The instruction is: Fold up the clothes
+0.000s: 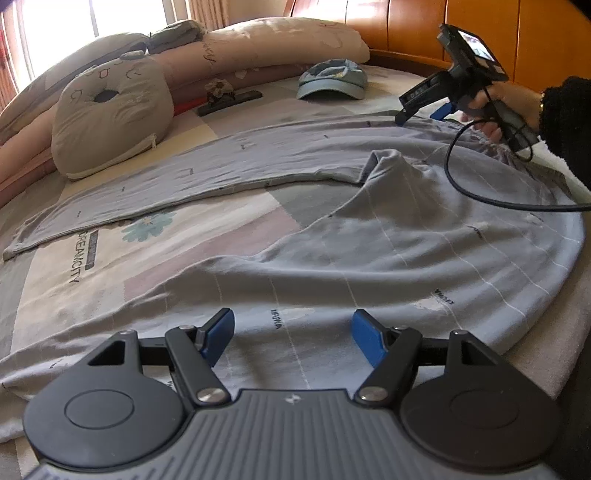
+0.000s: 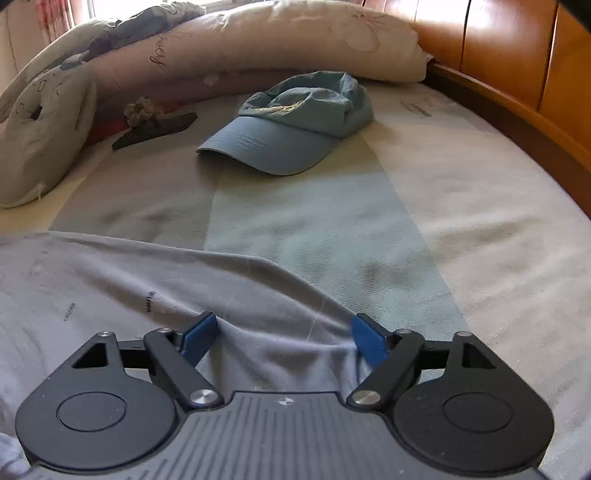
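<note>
Grey pyjama trousers with thin white lines lie spread on the bed, one leg stretched far to the left, the other running under my left gripper. That gripper hovers open over the near leg, its blue pads apart with nothing gripped. At the far right end of the garment, a hand in a black sleeve holds my right gripper. In the right wrist view, the right gripper stands open over the trousers' edge; cloth bulges loosely between the wide pads.
A blue cap lies on the patterned sheet beyond the trousers. A pillow, a rolled quilt and a dark flat clip sit at the back. A wooden headboard borders the right. A black cable hangs over the garment.
</note>
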{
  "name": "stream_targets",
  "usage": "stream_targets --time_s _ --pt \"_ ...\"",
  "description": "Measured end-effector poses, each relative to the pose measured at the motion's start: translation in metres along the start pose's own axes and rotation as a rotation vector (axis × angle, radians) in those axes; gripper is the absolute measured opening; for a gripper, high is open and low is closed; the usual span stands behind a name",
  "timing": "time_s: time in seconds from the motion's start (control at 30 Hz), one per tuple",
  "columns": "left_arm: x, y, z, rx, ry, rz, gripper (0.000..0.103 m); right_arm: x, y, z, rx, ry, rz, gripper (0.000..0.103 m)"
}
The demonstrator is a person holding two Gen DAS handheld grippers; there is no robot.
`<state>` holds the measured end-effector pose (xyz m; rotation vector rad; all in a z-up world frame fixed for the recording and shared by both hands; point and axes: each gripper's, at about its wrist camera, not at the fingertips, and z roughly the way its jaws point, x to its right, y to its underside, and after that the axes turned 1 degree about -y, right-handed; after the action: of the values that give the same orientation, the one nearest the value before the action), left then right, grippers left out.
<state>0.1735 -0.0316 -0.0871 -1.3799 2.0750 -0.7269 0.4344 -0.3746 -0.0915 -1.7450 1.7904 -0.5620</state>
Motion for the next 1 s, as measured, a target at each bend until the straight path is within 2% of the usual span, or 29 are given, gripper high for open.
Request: stream_targets --time_s 0.13,0.17,0.27,0.4,0.53,0.7,0.83,1.0 --pt "-0.003 0.001 -0.003 0.009 0.004 -0.01 0.072 -0.015 0.006 -0.047 0.034 -0.066 -0.043 0.086" --pt "-0.003 0.001 -0.003 0.014 0.007 -0.008 0.072 -0.021 0.011 -0.061 0.039 -0.085 -0.063 0.091" --pt "-0.002 -0.003 -0.002 0.041 0.038 -0.001 0.072 -0.046 0.038 -0.104 0.054 -0.137 -0.139 0.099" --pt "0.0 -0.01 0.008 0.06 0.053 -0.002 0.072 -0.081 0.095 -0.144 0.064 -0.211 -0.248 0.099" --pt "-0.002 -0.007 0.018 0.008 0.044 -0.038 0.072 -0.114 0.137 -0.148 0.051 -0.277 -0.306 0.099" --pt "-0.011 0.016 0.004 -0.044 0.058 -0.157 0.076 -0.131 0.17 -0.131 -0.037 -0.298 -0.249 0.101" --pt "-0.008 0.031 -0.012 -0.051 0.051 -0.154 0.078 -0.126 0.192 -0.141 0.008 -0.302 -0.194 0.103" --pt "-0.01 0.026 -0.022 -0.052 0.067 -0.187 0.078 -0.12 0.196 -0.144 0.015 -0.318 -0.163 0.103"
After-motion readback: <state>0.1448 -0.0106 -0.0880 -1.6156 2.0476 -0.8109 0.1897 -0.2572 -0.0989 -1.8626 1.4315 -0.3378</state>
